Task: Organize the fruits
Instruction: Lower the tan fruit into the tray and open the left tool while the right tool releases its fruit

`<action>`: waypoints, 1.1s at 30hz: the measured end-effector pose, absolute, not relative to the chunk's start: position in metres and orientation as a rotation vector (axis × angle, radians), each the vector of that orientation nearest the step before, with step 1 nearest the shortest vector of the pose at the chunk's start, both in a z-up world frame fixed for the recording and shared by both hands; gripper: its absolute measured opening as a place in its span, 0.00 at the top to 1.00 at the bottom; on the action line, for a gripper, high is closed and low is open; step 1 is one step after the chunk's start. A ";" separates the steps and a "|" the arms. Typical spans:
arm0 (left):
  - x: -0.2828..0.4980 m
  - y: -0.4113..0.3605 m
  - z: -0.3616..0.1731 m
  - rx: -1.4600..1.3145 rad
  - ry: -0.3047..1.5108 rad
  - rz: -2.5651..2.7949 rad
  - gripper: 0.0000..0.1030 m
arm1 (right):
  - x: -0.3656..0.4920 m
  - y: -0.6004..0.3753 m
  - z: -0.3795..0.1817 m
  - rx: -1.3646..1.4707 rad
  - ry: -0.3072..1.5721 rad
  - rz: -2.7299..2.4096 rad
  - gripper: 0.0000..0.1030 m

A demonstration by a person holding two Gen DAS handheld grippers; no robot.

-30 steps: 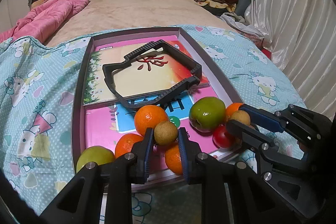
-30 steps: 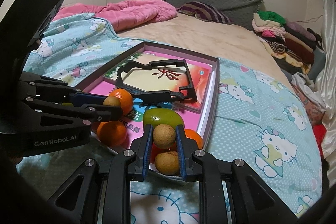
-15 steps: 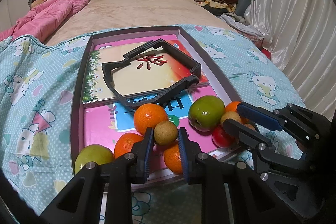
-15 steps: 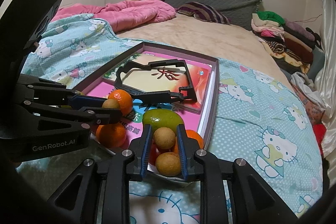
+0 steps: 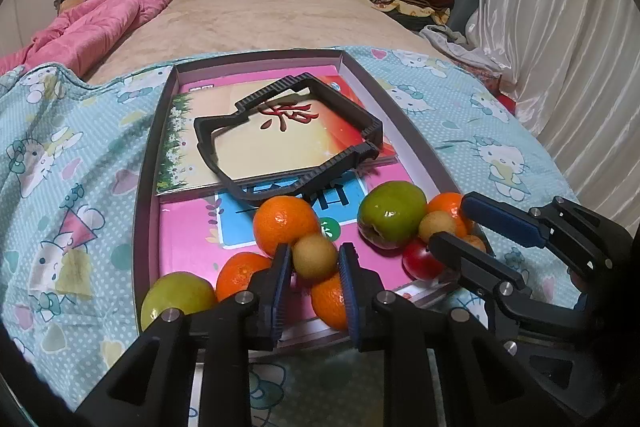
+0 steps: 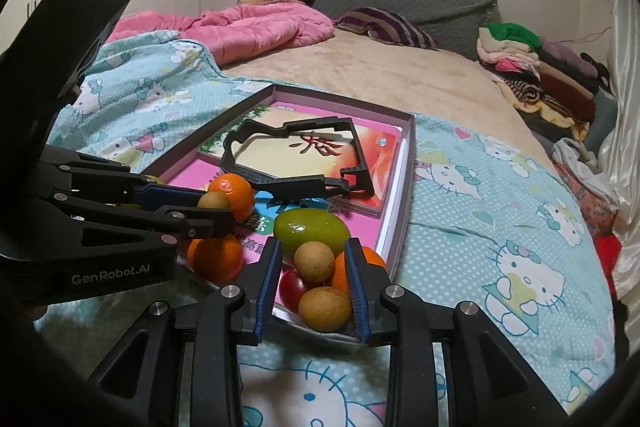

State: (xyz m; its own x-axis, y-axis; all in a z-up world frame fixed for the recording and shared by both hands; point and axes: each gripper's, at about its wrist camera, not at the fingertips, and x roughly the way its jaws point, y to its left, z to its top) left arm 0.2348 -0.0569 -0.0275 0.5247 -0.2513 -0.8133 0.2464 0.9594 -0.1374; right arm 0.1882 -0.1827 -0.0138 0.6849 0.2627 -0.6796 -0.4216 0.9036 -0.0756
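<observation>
My left gripper (image 5: 314,261) is shut on a small brown fruit (image 5: 315,256) just above the oranges (image 5: 286,223) at the near end of the grey tray (image 5: 146,187). In the right wrist view it (image 6: 218,207) comes in from the left with that fruit (image 6: 214,201). My right gripper (image 6: 313,267) is opening. Another small brown fruit (image 6: 314,261) sits between its fingers with a gap on each side, resting on the pile. Below it lie a second brown fruit (image 6: 324,308), a red fruit (image 6: 292,289) and an orange (image 6: 340,273). A green fruit (image 6: 312,231) lies just beyond.
The tray holds pink books and a black plastic frame (image 5: 320,171) at its far half. It lies on a Hello Kitty blanket (image 5: 80,167) on a bed. A pink duvet (image 6: 248,31), a striped pillow and stacked clothes (image 6: 540,67) lie further back.
The right gripper's jaws have parted from the small brown fruit, which has sunk a little onto the pile. The left gripper and its fruit have not moved.
</observation>
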 end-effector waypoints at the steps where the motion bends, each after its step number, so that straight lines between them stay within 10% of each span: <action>1: 0.234 -0.057 -0.028 -0.004 0.974 -0.297 0.76 | 0.188 -0.184 -0.013 -0.231 0.719 0.386 0.65; 33: 0.211 -0.056 -0.009 -0.007 0.927 -0.321 0.45 | 0.174 -0.209 -0.001 -0.146 0.694 0.323 0.50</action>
